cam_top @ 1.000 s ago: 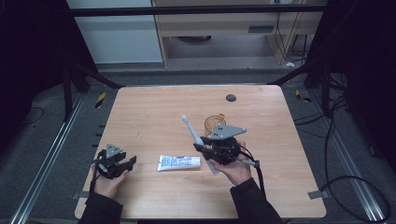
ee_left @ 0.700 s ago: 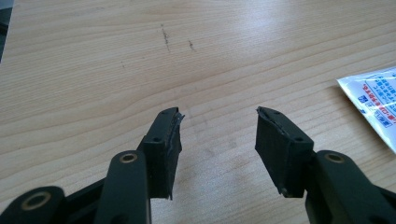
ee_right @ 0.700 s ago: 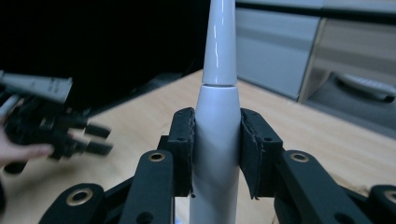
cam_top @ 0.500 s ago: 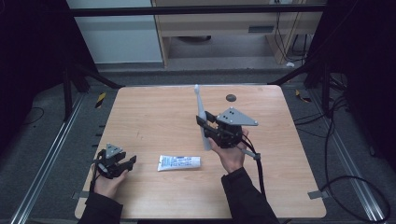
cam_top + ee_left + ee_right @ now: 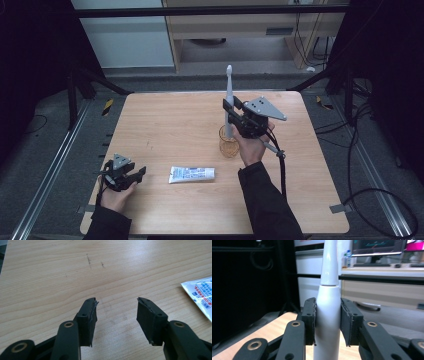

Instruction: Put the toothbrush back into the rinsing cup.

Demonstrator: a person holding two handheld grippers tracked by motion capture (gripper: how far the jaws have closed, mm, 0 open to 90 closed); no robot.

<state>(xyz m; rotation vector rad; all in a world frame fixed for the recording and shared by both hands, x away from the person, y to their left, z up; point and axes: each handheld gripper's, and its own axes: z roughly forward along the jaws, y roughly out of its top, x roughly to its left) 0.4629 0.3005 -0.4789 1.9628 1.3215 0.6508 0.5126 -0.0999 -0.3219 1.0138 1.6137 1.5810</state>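
The electric toothbrush [image 5: 229,100] stands upright in the air above the amber glass cup [image 5: 228,143], with its brush head at the top and its lower end at or just inside the cup's rim; the high view does not settle which. The right gripper [image 5: 234,116] is clamped on the handle, and in the right gripper view both pads press flat against the white body of the toothbrush [image 5: 328,315] just below the joint with the neck. The cup stands upright on the wooden table [image 5: 165,125], near its middle, in front of the right hand [image 5: 251,146].

Status, as judged from the layout: the toothbrush is picked up and brought vertical over the cup. Remaining: lower it into the cup until it rests there, then release the grip.

The toothpaste tube [image 5: 191,174] lies flat on the table, towards the person and to the left of the cup, well apart from it, and untouched. The left gripper [image 5: 131,174] rests low at the near left of the table with its jaws apart and nothing between them; in the left gripper view the tube's end [image 5: 200,296] lies off to one side. Handling of the tube is probably also outstanding.
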